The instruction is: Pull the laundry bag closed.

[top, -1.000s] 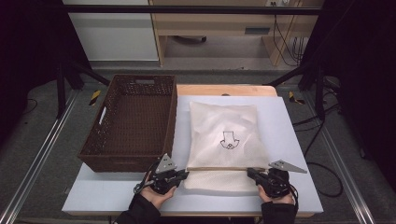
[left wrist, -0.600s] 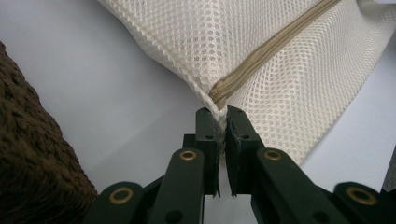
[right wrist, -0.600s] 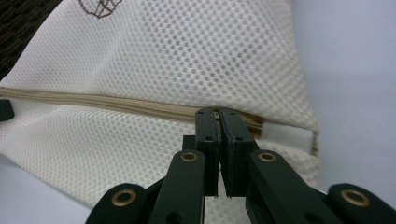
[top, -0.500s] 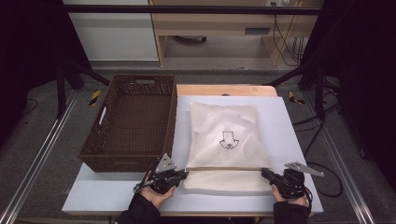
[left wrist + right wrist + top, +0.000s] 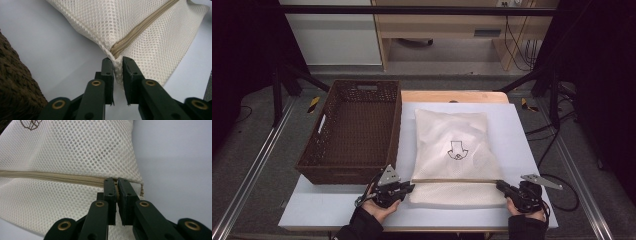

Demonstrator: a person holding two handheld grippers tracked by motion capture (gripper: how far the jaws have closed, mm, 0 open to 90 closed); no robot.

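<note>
Low at the near edge of the white table [image 5: 522, 125], both hands come in from the bottom of the high view, sleeves dark, each wrapped around its tool; the left gripper [image 5: 408, 188] points rightward toward the near-left corner of the mesh laundry bag [image 5: 457, 150], its grey three-cornered plate tilted up on top; the right gripper [image 5: 502, 186] points leftward and slightly away from the person, toward the near-right end of the bag's zipper [image 5: 457, 180], its own grey plate sticking out to the right, a cable trailing off behind it.

Seen from the left gripper view, the left gripper [image 5: 118, 65] has its jaws clenched on a pinch of mesh right at the end of the tan zipper [image 5: 140, 27], the fabric bunched between the pads and the bag [image 5: 105, 25] pulled taut and lifted from that corner; a dark wicker basket [image 5: 15, 85] sits at the left edge.

Seen from the right gripper view, the right gripper [image 5: 116, 183] is closed on the zipper [image 5: 50, 176] near its right end, a brass-coloured part caught between the pads, probably the slider though too hidden to be sure; the bag [image 5: 75, 150] lies flat beneath, near its right edge.

Across the table the bag lies lengthwise, a small dark printed emblem [image 5: 457, 150] at its middle; the brown basket [image 5: 354, 130] stands just beside its left side.
</note>
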